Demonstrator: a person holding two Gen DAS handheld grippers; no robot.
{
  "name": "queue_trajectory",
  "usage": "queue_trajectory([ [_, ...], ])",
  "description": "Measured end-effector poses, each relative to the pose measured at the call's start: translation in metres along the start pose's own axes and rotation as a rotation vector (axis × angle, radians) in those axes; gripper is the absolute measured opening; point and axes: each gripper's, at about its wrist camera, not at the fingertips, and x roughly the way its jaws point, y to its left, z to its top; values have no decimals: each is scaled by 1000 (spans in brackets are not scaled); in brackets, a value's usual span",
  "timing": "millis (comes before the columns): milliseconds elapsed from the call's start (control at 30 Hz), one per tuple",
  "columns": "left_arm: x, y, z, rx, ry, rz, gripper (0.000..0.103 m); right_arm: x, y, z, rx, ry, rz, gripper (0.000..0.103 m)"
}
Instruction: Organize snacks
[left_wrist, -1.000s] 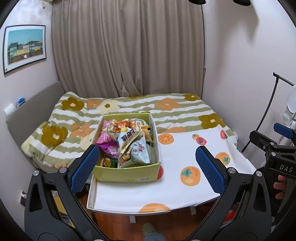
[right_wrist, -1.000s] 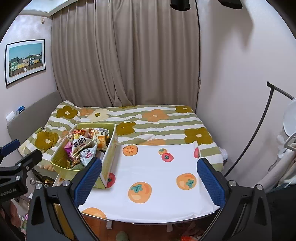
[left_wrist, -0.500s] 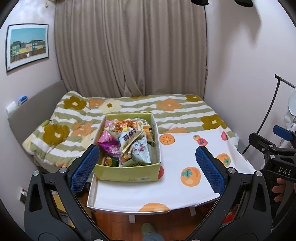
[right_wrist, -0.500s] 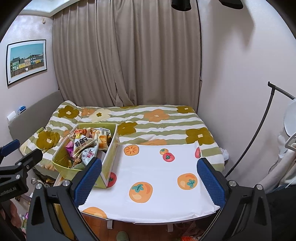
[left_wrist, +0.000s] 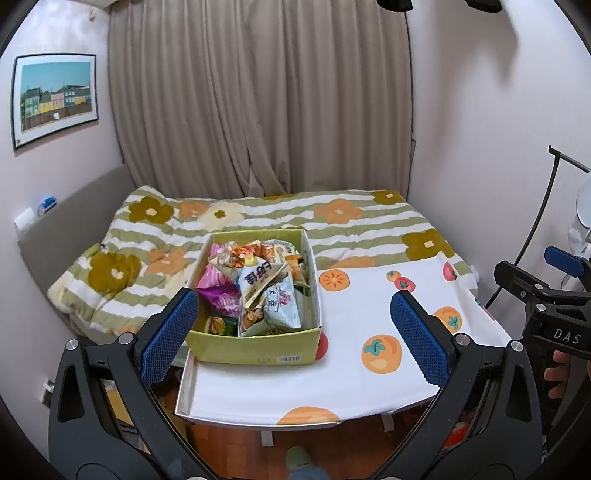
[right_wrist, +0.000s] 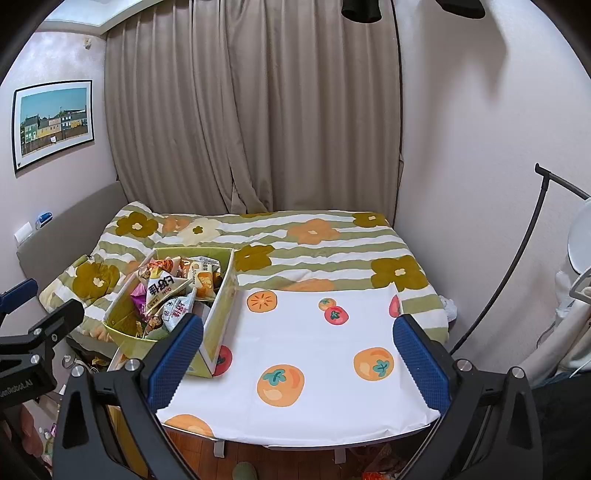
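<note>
A yellow-green box (left_wrist: 255, 349) full of snack packets (left_wrist: 255, 284) stands on the left part of a small table covered with a white fruit-print cloth (left_wrist: 351, 369). It also shows in the right wrist view (right_wrist: 218, 299). My left gripper (left_wrist: 293, 332) is open and empty, held back from the table's near edge, in line with the box. My right gripper (right_wrist: 299, 352) is open and empty, held back over the cloth's right part (right_wrist: 314, 354). Each gripper appears at the edge of the other's view.
A bed with a green striped flower quilt (left_wrist: 258, 218) lies behind the table. Beige curtains (left_wrist: 258, 110) hang at the back. A black stand pole (right_wrist: 517, 258) leans at the right wall. Wooden floor (left_wrist: 295, 435) shows below the table.
Both views have shifted slightly, with the box and table sitting a little lower and closer in frame. Both grippers stay open and empty.
</note>
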Motion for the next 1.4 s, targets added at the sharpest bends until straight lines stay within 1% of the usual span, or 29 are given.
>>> queue_trajectory([
  [767, 2, 2, 3, -9, -3, 15, 103, 0, 3, 4, -1, 3, 2, 102],
  [1067, 3, 3, 2, -9, -3, 4, 103, 1, 5, 6, 0, 3, 0, 102],
  [1233, -1, 0, 0, -12, -22, 14, 103, 2, 3, 5, 5, 2, -1, 102],
  [1400, 0, 0, -1, -45, -9, 4, 103, 2, 1, 4, 6, 3, 0, 102],
])
